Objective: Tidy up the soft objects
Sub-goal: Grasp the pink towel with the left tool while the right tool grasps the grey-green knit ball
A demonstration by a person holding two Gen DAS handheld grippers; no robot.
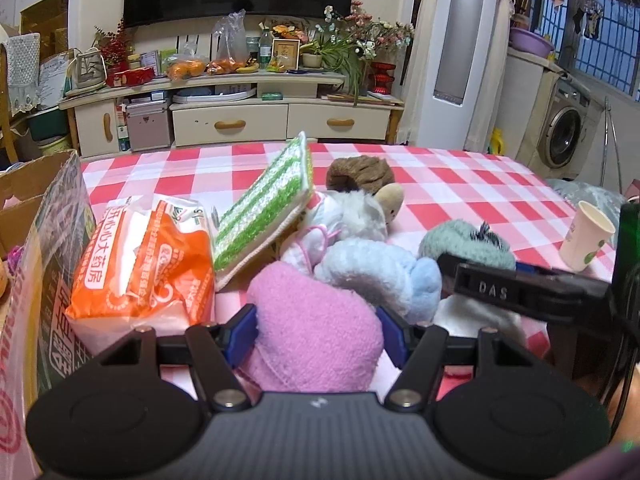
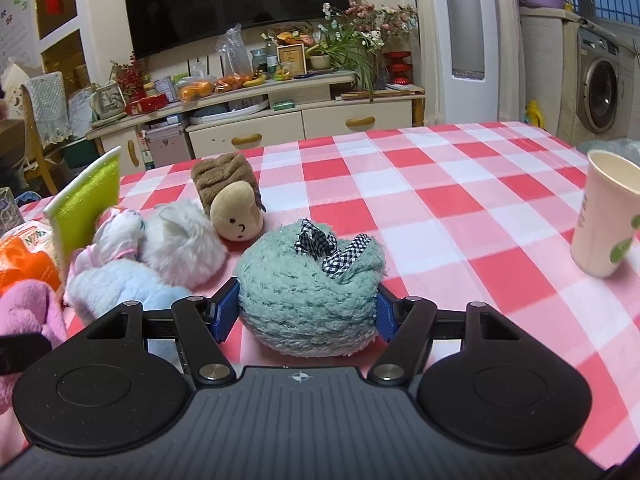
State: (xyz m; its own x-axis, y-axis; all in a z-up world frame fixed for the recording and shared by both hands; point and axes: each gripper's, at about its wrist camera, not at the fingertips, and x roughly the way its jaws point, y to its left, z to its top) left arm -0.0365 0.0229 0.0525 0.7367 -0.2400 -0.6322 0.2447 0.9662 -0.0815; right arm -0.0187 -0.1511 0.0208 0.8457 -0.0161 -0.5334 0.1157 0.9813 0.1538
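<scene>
A pink plush point(image 1: 312, 304) sits between the blue pads of my left gripper point(image 1: 317, 334), which is shut on it. In the right wrist view a teal fluffy plush point(image 2: 308, 280) with a checked bow lies on the red-checked tablecloth point(image 2: 440, 200). My right gripper point(image 2: 307, 316) straddles it with both blue pads against its sides. A pale blue plush point(image 1: 380, 272), a white-and-pink plush point(image 2: 180, 240) and a brown-hatted doll point(image 2: 236, 216) lie piled together just behind. One black finger point(image 1: 492, 290) of the right gripper shows in the left wrist view, in front of the teal plush.
A green-striped cloth pad point(image 1: 264, 216) leans on the pile beside an orange-and-white packet point(image 1: 148, 264). A cardboard box point(image 1: 24, 200) with a printed plastic bag stands at the left edge. A paper cup point(image 2: 604, 220) stands at the right. A TV cabinet lies beyond the table.
</scene>
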